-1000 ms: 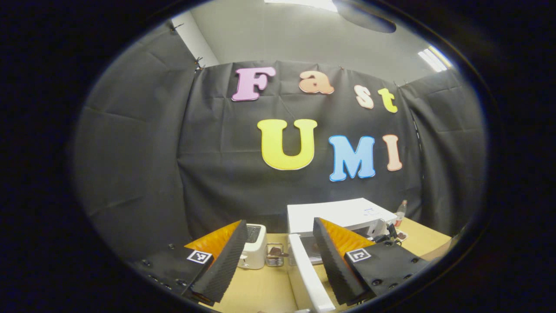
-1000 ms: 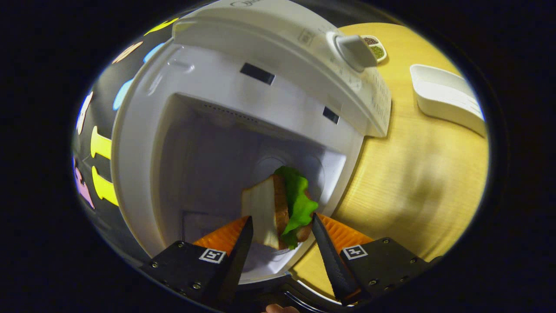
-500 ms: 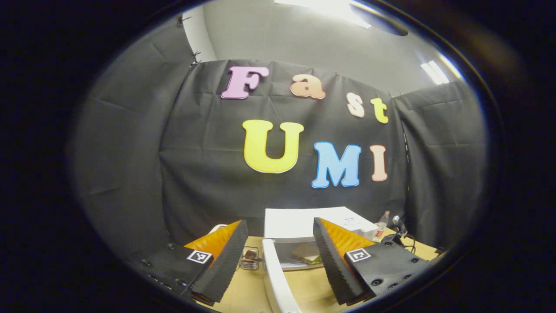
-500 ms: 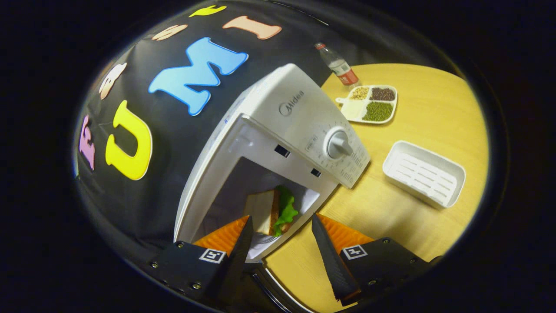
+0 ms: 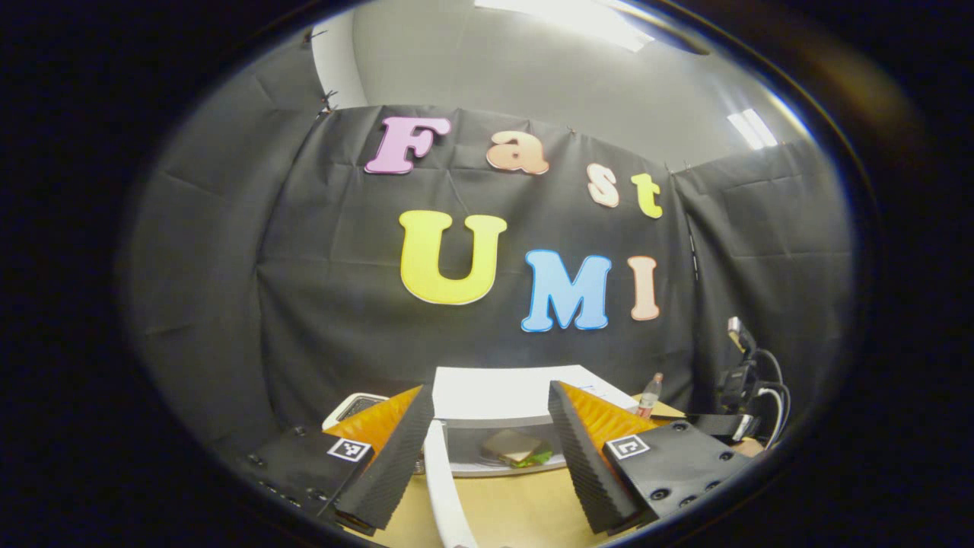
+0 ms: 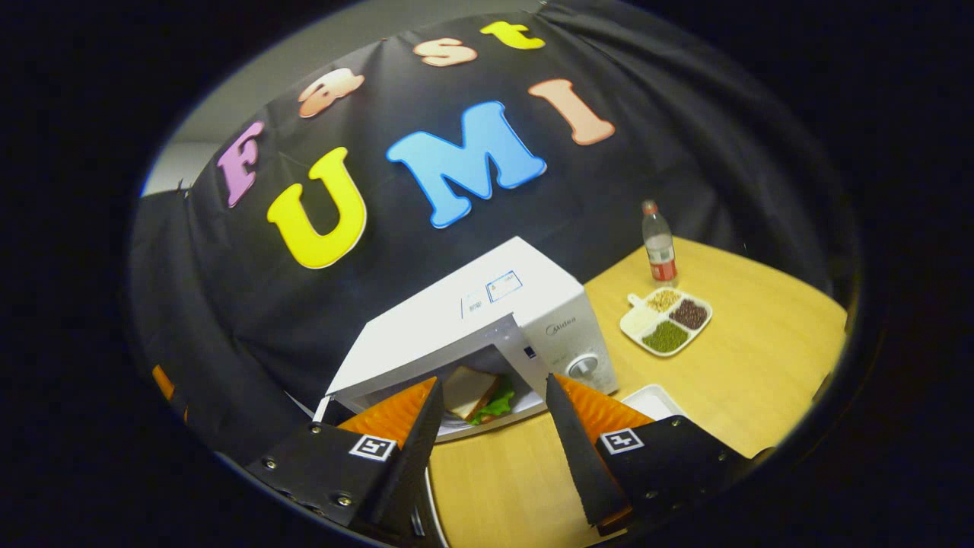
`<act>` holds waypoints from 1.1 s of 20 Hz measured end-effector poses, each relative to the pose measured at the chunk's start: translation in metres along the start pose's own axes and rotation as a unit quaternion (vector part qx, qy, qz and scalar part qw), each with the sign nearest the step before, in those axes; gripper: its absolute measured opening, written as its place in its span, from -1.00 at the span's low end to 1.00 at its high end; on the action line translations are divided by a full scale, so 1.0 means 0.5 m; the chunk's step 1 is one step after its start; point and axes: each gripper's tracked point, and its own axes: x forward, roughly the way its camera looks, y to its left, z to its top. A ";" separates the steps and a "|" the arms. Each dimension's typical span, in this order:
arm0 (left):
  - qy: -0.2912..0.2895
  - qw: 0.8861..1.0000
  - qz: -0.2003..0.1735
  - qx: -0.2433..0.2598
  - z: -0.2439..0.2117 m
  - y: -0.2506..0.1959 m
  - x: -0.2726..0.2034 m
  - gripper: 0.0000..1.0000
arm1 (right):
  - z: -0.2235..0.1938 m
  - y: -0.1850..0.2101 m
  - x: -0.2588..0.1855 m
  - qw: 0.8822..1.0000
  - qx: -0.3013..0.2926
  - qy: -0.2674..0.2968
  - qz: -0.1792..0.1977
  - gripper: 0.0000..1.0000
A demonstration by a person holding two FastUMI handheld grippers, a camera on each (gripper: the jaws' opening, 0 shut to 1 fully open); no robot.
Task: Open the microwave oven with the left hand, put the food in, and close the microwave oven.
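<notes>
Both hand-held grippers — left [image 5: 491, 449], right [image 6: 491, 445] — gape empty; sandwich [image 6: 479, 394] apparently inside open microwave [image 6: 472, 320].

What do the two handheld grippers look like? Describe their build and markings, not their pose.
Both look alike. The left gripper and the right gripper each have two wedge-shaped fingers with ribbed inner faces. Each finger sits on a dark plate fixed with small screws and carries a square black-and-white marker tag. In the left gripper view, dark cables hang from a device mounted at the right edge.
</notes>
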 end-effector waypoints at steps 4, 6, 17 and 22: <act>0.002 1.000 0.004 0.009 -0.009 -0.018 0.000 0.94 | 0.081 0.005 -0.084 0.993 -0.097 -0.061 0.012 0.64; 0.006 1.000 0.008 0.017 -0.018 -0.021 -0.005 0.94 | 0.117 0.004 -0.127 0.988 -0.123 -0.088 0.017 0.64; 0.030 0.999 0.029 0.020 -0.064 0.018 -0.053 0.94 | 0.208 -0.004 -0.214 0.975 -0.153 -0.160 0.019 0.64; 0.055 0.998 0.030 -0.016 -0.110 0.071 -0.100 0.82 | 0.203 0.007 -0.214 0.974 -0.153 -0.167 0.024 0.64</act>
